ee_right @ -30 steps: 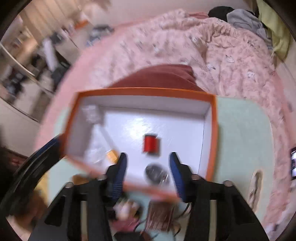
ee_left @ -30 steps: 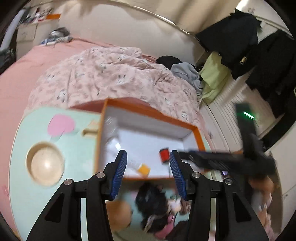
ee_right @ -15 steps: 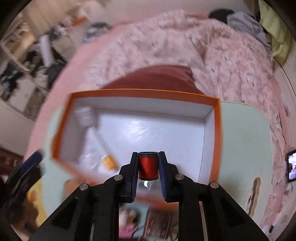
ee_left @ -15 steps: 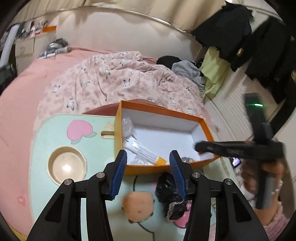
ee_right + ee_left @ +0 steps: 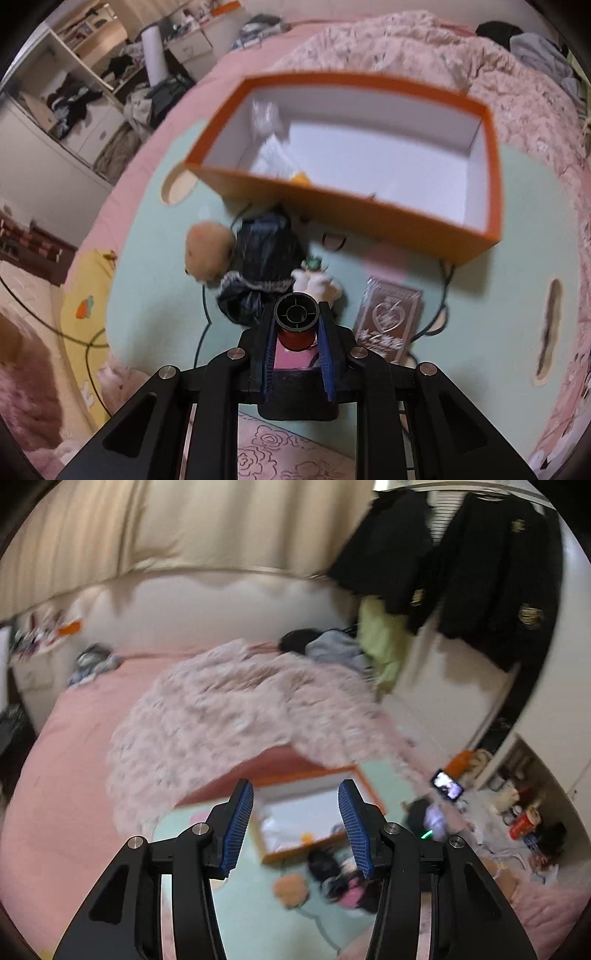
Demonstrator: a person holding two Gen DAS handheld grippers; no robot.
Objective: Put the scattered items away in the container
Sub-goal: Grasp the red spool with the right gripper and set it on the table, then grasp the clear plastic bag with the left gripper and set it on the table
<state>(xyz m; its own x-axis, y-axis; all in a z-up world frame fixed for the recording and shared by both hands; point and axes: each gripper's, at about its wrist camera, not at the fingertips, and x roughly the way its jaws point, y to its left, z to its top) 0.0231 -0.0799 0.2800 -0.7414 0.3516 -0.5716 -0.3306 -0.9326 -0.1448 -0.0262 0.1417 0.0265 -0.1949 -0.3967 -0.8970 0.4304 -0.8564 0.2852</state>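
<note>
My right gripper [image 5: 296, 328] is shut on a red thread spool [image 5: 295, 325] and holds it above the mint table, well short of the orange box [image 5: 354, 206]. The box has a white inside with a tube and a plastic bag at its left end. A doll with a tan head [image 5: 208, 249] and dark dress [image 5: 264, 269] lies in front of the box, next to a silver packet [image 5: 388, 321]. My left gripper [image 5: 295, 823] is open and empty, high above the box [image 5: 317, 816] and the doll [image 5: 332, 875].
The mint table [image 5: 491, 295] sits on a pink bed with a rumpled floral quilt [image 5: 240, 709]. Dark coats [image 5: 480, 565] hang at the right. A phone [image 5: 447, 784] glows beside the table. A dark cord [image 5: 201, 325] runs across the table.
My right gripper closed on the red spool inside the box, lifted it out and pulled back over the doll. My left gripper rose and drew far back from the box.
</note>
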